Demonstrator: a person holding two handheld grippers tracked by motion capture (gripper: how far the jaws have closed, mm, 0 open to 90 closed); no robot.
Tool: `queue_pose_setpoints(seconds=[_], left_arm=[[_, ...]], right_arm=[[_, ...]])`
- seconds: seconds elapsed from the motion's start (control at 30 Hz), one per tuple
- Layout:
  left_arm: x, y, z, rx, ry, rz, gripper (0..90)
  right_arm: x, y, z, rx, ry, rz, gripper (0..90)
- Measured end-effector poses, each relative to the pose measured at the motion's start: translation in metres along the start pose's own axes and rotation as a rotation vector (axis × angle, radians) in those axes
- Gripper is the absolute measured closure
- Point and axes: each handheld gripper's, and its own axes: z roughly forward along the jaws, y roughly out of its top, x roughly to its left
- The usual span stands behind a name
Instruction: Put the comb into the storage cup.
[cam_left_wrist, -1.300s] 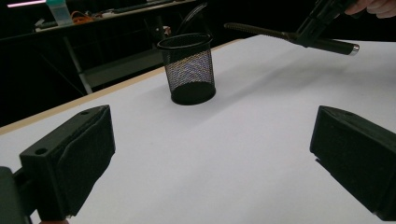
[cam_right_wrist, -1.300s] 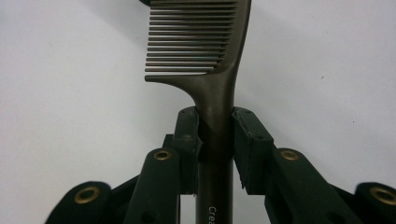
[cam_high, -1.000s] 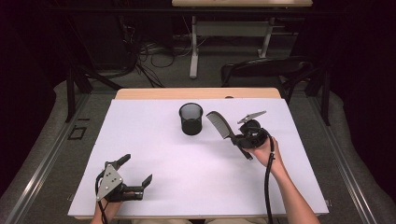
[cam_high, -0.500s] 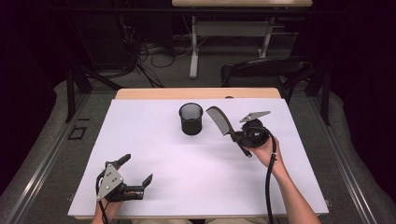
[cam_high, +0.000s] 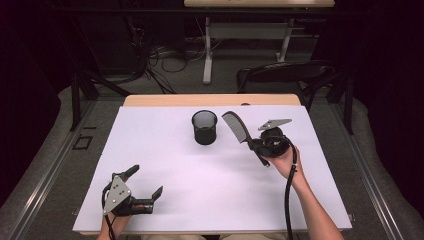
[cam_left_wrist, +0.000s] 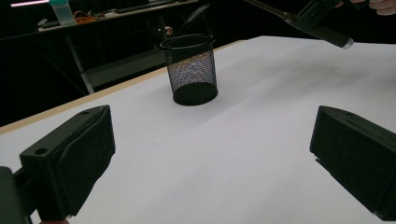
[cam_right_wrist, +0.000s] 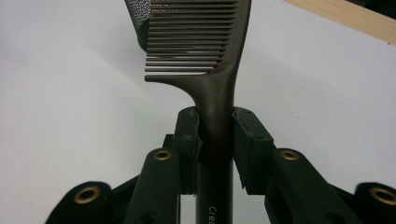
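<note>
Comb (cam_right_wrist: 212, 70) pinched at its handle by right gripper (cam_high: 260, 145), teeth end raised just beside cup (cam_high: 204, 127) | left gripper (cam_high: 145, 184) spread, empty, low over surface (cam_high: 210, 190), cup well ahead

The comb (cam_right_wrist: 208, 70) looked like smooth dark plastic with a faint sheen on its handle and fine, even teeth. The cup (cam_high: 204, 127) was black wire mesh, matt, see-through in its wall. The table (cam_high: 165, 150) wore a smooth, matt white sheet, with pale bare wood at its twelve o'clock edge. The right gripper (cam_right_wrist: 215, 126) had matt black pads and brass-coloured rivets
</note>
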Motion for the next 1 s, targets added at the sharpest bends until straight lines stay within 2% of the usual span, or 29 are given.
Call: queue_pose_setpoints(seconds=[0.4,1.0], left_arm=[[-0.0001,0.0001,0.0001,0.002,0.0,0.002,0.0],[0.0008,0.0001,0.0002,0.001,0.001,0.001,0.0]], right_arm=[[0.0006,0.002,-0.0037,-0.065,-0.016,-0.006,72.6],[0.0026,0.0036,-0.0046,-0.132,-0.02,-0.004,72.6]])
